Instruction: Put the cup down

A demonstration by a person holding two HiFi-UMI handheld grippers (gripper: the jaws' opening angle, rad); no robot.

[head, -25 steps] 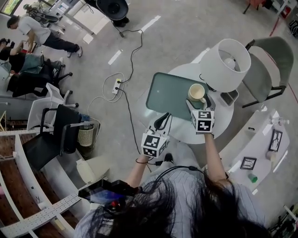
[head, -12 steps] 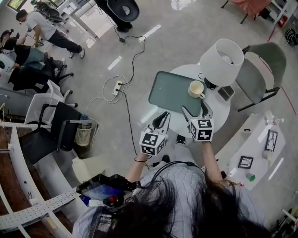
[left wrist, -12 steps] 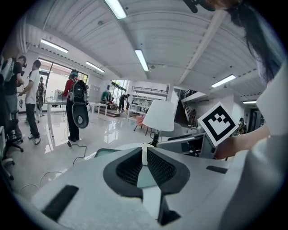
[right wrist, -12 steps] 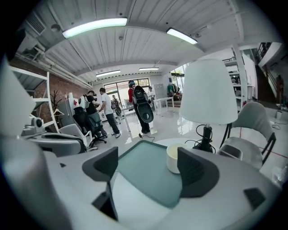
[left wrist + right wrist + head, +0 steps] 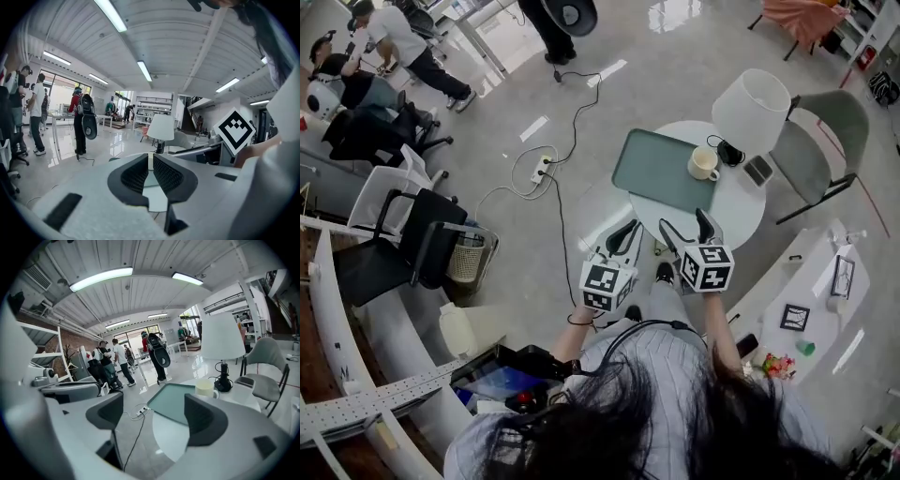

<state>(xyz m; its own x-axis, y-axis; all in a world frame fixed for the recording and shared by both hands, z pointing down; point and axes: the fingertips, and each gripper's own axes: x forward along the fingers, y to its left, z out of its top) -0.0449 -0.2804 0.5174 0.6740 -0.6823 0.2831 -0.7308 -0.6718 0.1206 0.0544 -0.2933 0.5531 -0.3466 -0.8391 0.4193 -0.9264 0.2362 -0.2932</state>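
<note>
The round white table [image 5: 733,214] carries a green tray [image 5: 656,173], a white-shaded lamp [image 5: 753,111] and a dark flat device [image 5: 758,170] beside the lamp's base. A grey chair [image 5: 825,141] stands just past the table on the lamp side. On the floor to the left, a power strip [image 5: 538,171] lies with its cables trailing away. Nothing stands between the grippers and the table.

The cream cup [image 5: 703,165] stands upright at the tray's right edge, between tray and lamp. Whether it rests on the tray or just off it cannot be told. It is well apart from both grippers.

The right gripper [image 5: 682,225] hangs over the table's near edge. Its jaws are spread wide with nothing between them, and in its own view the cup [image 5: 205,388] shows beyond the right-hand jaw. The left gripper [image 5: 625,239] is just off the table's edge. Its jaws are pressed almost together, leaving a thin slit, and pinch nothing.
</note>
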